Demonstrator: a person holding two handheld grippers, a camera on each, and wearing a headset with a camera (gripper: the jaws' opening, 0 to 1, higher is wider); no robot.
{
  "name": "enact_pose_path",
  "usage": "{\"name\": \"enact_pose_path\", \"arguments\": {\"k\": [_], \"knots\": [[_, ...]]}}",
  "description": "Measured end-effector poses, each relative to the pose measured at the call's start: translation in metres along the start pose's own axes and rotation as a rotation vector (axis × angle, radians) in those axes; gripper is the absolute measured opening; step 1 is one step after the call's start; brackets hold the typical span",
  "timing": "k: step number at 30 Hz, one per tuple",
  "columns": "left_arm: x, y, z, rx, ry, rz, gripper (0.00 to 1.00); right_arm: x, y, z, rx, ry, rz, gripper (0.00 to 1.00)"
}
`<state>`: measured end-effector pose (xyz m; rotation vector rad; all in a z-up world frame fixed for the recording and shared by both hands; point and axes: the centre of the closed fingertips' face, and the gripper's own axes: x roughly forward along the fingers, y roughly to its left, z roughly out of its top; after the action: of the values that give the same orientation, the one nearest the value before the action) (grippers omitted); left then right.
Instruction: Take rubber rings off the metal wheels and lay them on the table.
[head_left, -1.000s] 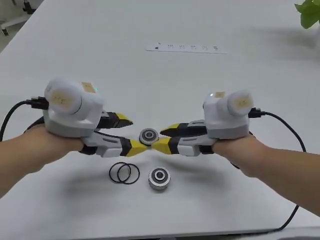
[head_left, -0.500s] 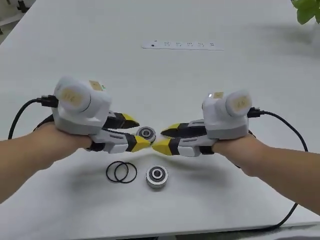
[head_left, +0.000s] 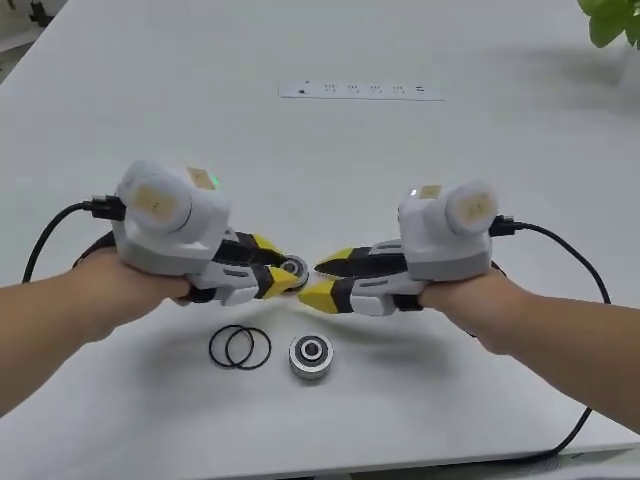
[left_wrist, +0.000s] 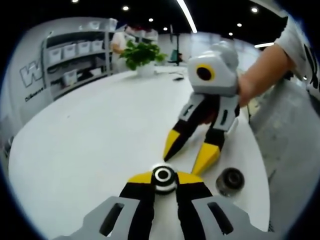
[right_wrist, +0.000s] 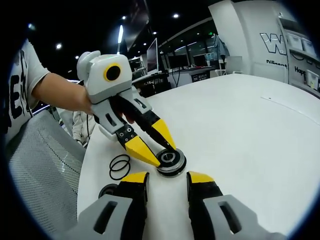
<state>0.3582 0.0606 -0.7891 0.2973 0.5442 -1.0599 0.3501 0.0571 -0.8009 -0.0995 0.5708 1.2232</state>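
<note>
My left gripper (head_left: 282, 268) is shut on a small metal wheel (head_left: 295, 267) with a dark rim, held just above the white table (head_left: 420, 150). In the left gripper view the wheel (left_wrist: 164, 178) sits between my yellow jaw tips (left_wrist: 164, 181). My right gripper (head_left: 318, 279) faces it from the right, open, a short gap from the wheel; its own view shows the wheel (right_wrist: 171, 161) just beyond its spread tips (right_wrist: 167, 179). Two black rubber rings (head_left: 240, 347) lie overlapping on the table in front. A second wheel (head_left: 311, 355) lies beside them.
A white power strip (head_left: 362, 90) lies far back on the table. Green plant leaves (head_left: 608, 22) show at the back right corner. Black cables (head_left: 560, 250) trail from both grippers. The near table edge runs just below the rings.
The left jaws have closed in on the wheel. The right gripper, which met the wheel a second ago, has drawn back slightly to the right and stays open.
</note>
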Motion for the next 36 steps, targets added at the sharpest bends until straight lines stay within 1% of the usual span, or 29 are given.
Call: {"name": "enact_pose_path", "arguments": {"k": [2, 3, 6, 15, 18, 25, 28, 36], "knots": [[0.000, 0.002, 0.000, 0.002, -0.001, 0.011, 0.15, 0.001, 0.000, 0.001, -0.003, -0.001, 0.001, 0.27], [0.000, 0.002, 0.000, 0.016, -0.001, 0.013, 0.14, 0.002, 0.001, 0.002, -0.003, -0.004, 0.003, 0.27], [0.001, 0.002, 0.000, 0.018, 0.001, 0.022, 0.14, 0.006, 0.002, 0.004, -0.010, -0.006, 0.004, 0.26], [0.001, 0.003, 0.000, -0.003, -0.010, 0.037, 0.14, 0.014, -0.002, 0.006, -0.032, -0.006, -0.024, 0.29], [0.001, 0.003, 0.000, -0.006, -0.012, 0.039, 0.14, 0.015, -0.002, 0.007, -0.049, -0.003, -0.030, 0.27], [0.001, 0.003, 0.000, -0.006, -0.014, 0.042, 0.14, 0.011, -0.003, 0.007, -0.057, -0.001, -0.040, 0.23], [0.001, 0.002, 0.000, -0.009, -0.016, 0.042, 0.14, 0.009, -0.002, 0.007, -0.081, 0.005, -0.046, 0.22], [0.001, 0.000, 0.000, -0.010, -0.019, 0.041, 0.14, 0.007, -0.002, 0.004, -0.075, 0.012, -0.042, 0.21]]}}
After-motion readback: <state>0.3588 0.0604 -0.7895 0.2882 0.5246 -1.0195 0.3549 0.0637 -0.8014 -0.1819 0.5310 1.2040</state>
